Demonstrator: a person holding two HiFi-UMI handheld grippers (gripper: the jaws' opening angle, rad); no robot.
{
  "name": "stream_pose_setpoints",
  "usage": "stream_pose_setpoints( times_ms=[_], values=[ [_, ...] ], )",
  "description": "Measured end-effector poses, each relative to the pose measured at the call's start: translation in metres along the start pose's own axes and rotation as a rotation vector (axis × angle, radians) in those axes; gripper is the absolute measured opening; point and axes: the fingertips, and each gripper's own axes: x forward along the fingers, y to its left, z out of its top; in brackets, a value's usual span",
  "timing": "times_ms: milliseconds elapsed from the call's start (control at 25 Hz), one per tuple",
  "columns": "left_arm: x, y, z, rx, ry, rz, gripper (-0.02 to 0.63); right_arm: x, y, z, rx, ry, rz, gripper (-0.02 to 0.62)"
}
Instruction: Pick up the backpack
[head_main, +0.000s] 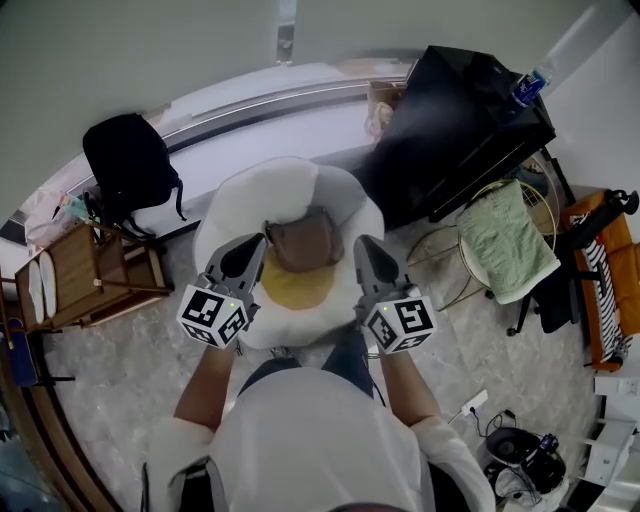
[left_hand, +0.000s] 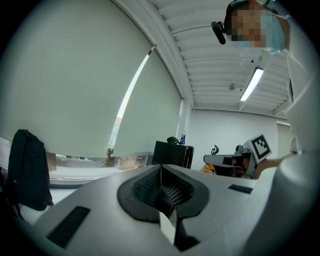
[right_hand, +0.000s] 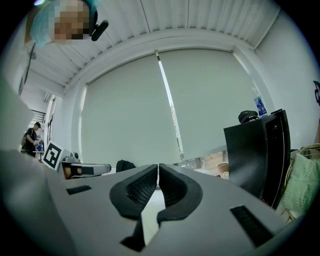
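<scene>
The black backpack (head_main: 130, 170) stands upright against the low window ledge at the far left, well beyond both grippers. It shows at the left edge of the left gripper view (left_hand: 27, 170) and as a small dark shape in the right gripper view (right_hand: 125, 165). My left gripper (head_main: 258, 240) and right gripper (head_main: 360, 242) are held side by side, pointing level over a white egg-shaped cushion (head_main: 240, 200). In each gripper's own view the left gripper (left_hand: 161, 167) and right gripper (right_hand: 158, 167) have their pads together with nothing between them.
A brown pillow (head_main: 303, 240) lies on the cushion's yellow centre. A wooden cart (head_main: 85, 275) stands just below the backpack. A black cabinet (head_main: 450, 120) is at the back right, a wire rack with a green towel (head_main: 505, 240) beside it, and an orange chair (head_main: 600, 270) at the right edge.
</scene>
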Motion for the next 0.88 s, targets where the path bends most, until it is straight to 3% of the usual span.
stream_pose_setpoints(
  times_ms=[480,880],
  values=[
    [0.054,0.010,-0.010,-0.024,-0.017,0.124,0.032,0.040,-0.061,-0.003,-0.026,0.041,0.106,0.031],
    [0.095,0.034,-0.051,-0.079,0.036,0.177,0.032,0.083,-0.103,-0.036,-0.012,0.105,0.139,0.031]
  ],
)
